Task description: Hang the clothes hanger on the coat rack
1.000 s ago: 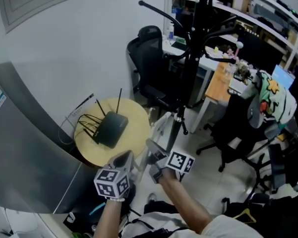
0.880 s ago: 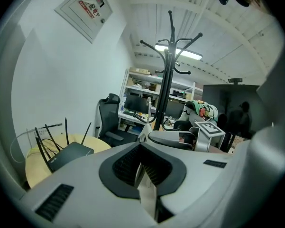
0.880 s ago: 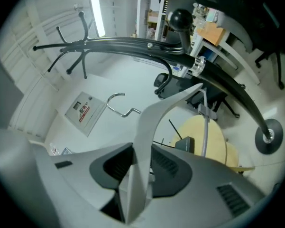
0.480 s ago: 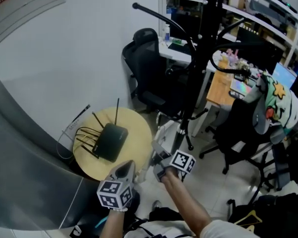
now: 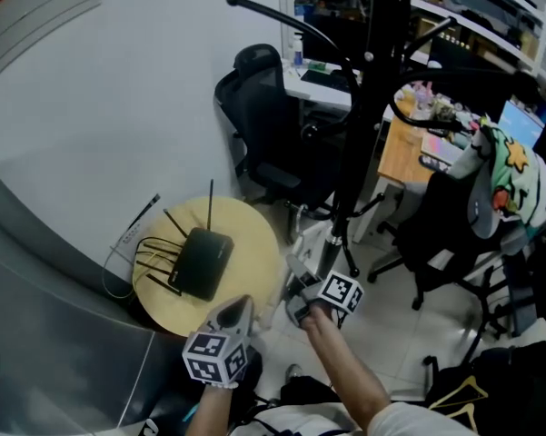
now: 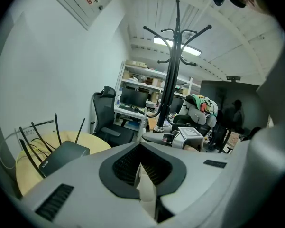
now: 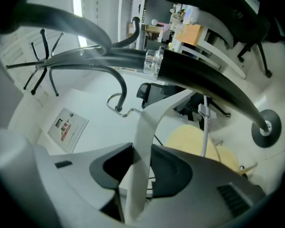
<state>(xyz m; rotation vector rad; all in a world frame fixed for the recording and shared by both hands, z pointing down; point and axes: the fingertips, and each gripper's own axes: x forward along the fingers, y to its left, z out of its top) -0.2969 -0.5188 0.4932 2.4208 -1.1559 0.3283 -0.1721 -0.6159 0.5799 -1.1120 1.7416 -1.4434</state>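
Note:
I hold a white clothes hanger [image 5: 297, 254] between both grippers, low beside the foot of the black coat rack [image 5: 363, 107]. My left gripper [image 5: 241, 312] is shut on a pale part of the hanger [image 6: 145, 190]. My right gripper [image 5: 297, 280] is shut on the hanger's flat white arm [image 7: 141, 156], and its metal hook [image 7: 116, 104] sticks out ahead. In the left gripper view the coat rack [image 6: 172, 75] stands upright with its hooks spread high at the top. The rack's pole [image 7: 199, 77] crosses the right gripper view close by.
A round wooden table [image 5: 254, 243] carries a black router [image 5: 200, 262] with antennas, just left of the grippers. A black office chair [image 5: 263, 125] stands behind the rack; another chair draped with a patterned garment [image 5: 504, 180] is at right. A grey curved panel [image 5: 45, 307] is at left.
Both grippers have sunk a little with the hanger still in them, the right one more and rolling somewhat. The head view has shifted, so the rack's top arm shows further left.

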